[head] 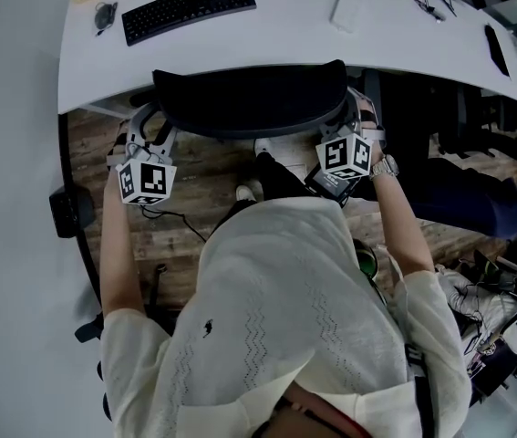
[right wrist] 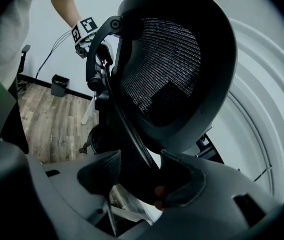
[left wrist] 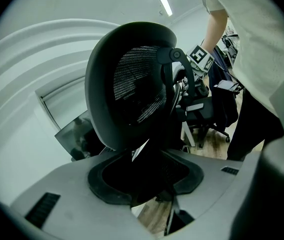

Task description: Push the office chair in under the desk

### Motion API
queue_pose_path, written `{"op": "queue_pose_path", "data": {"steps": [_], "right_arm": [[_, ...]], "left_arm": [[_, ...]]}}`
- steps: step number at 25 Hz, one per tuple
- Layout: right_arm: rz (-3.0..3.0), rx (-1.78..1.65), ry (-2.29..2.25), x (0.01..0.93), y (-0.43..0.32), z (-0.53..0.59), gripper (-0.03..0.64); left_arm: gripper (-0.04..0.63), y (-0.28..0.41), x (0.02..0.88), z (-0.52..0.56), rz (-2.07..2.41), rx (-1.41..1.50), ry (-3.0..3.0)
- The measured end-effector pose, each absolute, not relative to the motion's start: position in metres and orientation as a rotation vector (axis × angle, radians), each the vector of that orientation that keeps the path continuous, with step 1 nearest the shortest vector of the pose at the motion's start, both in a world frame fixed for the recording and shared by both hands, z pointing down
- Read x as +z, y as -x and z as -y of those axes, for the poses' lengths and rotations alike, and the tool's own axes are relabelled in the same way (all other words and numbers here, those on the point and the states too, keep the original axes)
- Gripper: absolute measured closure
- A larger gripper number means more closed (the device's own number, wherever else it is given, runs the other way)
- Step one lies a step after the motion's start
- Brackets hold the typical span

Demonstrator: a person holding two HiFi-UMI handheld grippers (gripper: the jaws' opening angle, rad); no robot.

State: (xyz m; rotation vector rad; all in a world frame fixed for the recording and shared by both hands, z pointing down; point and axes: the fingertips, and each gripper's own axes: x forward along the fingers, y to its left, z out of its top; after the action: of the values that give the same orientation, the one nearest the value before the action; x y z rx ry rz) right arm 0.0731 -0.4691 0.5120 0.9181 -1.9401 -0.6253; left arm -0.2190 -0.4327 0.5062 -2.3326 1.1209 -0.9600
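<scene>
The black mesh office chair (head: pixel 249 99) stands with its backrest at the edge of the white desk (head: pixel 304 35) and its seat hidden beneath. My left gripper (head: pixel 149 121) clamps the backrest's left edge, and my right gripper (head: pixel 356 117) clamps its right edge. In the left gripper view the dark pads (left wrist: pixel 106 184) close around the lower frame of the backrest (left wrist: pixel 131 84). In the right gripper view the backrest (right wrist: pixel 177 69) fills the frame, and its rim runs between the two pads (right wrist: pixel 182 179). Each gripper's marker cube shows in the other's view.
On the desk lie a black keyboard (head: pixel 190 9), a white device (head: pixel 345 9) and glasses (head: pixel 427 3). A black bin (head: pixel 71 210) and cables lie on the wooden floor at left. Dark chairs and bags (head: pixel 463 199) crowd the right side.
</scene>
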Motion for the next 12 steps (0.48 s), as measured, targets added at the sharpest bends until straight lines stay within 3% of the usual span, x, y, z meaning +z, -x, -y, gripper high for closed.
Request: {"op": "queue_pose_path", "data": {"steps": [12], "right_arm": [[1.954, -0.623, -0.919, 0.5106, -0.0748, 0.4635, 0.370]], "left_arm": [[0.423, 0.2171, 0.5069, 0.4282, -1.178, -0.917, 2.292]]}}
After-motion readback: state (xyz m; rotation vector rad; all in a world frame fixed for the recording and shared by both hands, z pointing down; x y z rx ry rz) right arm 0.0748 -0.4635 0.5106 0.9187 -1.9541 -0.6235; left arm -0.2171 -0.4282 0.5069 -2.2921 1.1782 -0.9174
